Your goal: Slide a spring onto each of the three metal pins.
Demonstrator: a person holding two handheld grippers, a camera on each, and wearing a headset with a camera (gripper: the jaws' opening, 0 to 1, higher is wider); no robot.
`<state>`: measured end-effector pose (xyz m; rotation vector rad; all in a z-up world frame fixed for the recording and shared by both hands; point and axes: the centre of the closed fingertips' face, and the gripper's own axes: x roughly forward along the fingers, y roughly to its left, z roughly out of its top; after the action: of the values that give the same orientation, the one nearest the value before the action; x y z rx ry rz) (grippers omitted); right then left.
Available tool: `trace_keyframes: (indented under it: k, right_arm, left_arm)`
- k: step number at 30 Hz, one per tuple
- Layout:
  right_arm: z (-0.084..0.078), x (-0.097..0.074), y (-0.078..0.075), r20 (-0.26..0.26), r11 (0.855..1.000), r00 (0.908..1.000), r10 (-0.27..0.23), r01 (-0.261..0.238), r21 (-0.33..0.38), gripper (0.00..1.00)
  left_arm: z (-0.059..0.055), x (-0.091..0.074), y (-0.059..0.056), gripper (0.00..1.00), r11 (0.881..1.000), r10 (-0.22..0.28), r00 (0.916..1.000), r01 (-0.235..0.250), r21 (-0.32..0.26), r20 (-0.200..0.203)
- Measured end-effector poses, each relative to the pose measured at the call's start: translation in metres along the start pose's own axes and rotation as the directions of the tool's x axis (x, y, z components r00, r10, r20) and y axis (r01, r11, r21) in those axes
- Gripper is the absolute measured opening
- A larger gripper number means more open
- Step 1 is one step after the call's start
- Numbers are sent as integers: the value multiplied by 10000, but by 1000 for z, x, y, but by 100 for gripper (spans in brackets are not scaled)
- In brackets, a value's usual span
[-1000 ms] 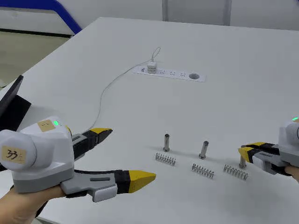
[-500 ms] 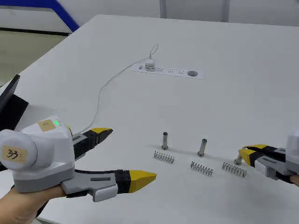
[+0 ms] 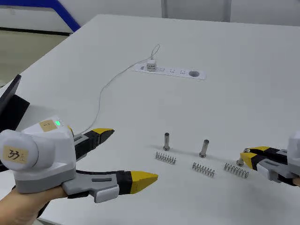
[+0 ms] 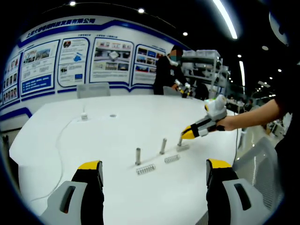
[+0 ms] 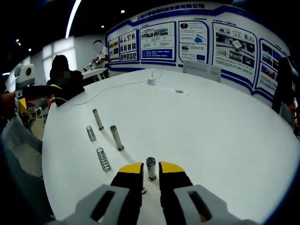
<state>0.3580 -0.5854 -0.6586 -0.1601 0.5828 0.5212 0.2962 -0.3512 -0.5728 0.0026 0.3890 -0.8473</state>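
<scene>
Three short metal pins stand upright in a row on the white table: left pin [image 3: 166, 140], middle pin [image 3: 204, 147], right pin [image 3: 240, 161]. A spring lies in front of each: left spring [image 3: 165, 158], middle spring [image 3: 203, 169], right spring [image 3: 235, 170]. My right gripper [image 3: 247, 155] comes in from the right edge. In the right gripper view its jaws stand tight on either side of the right pin [image 5: 150, 168], so the right gripper [image 5: 150, 172] is shut on it. My left gripper [image 3: 126, 154] hovers wide open at the lower left, well short of the pins, with nothing between its jaws.
A white power strip [image 3: 168, 72] with a plug and a trailing cable [image 3: 105, 89] lies farther back on the table. A dark object [image 3: 9, 108] sits at the table's left edge. People stand beyond the table in both gripper views.
The right gripper has drifted slightly toward the right edge of the head view, its jaws staying at the right pin. The left gripper has held still.
</scene>
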Motion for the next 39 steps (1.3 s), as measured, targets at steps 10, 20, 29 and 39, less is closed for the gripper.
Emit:
trace_keyframes:
  k: [10,20,29,39]
  right_arm:
    - [-12,-12,-1,-49,9989,9989,457,-458,-68,21]
    - [-37,-2,23,-830,9767,9773,1951,-2013,-741,21]
    - [-43,8,24,-1094,9650,9690,2214,-2339,-1186,17]
    - [-48,5,27,-1068,9525,9633,2461,-2608,-1572,12]
  left_arm:
    - [4,-5,5,93,9998,183,9997,-182,-72,162]
    - [3,-4,3,93,9999,121,9999,-121,-64,60]
    - [1,-6,6,93,9999,147,9999,-148,-58,-62]
    - [1,0,5,93,10000,64,9999,-65,-72,-149]
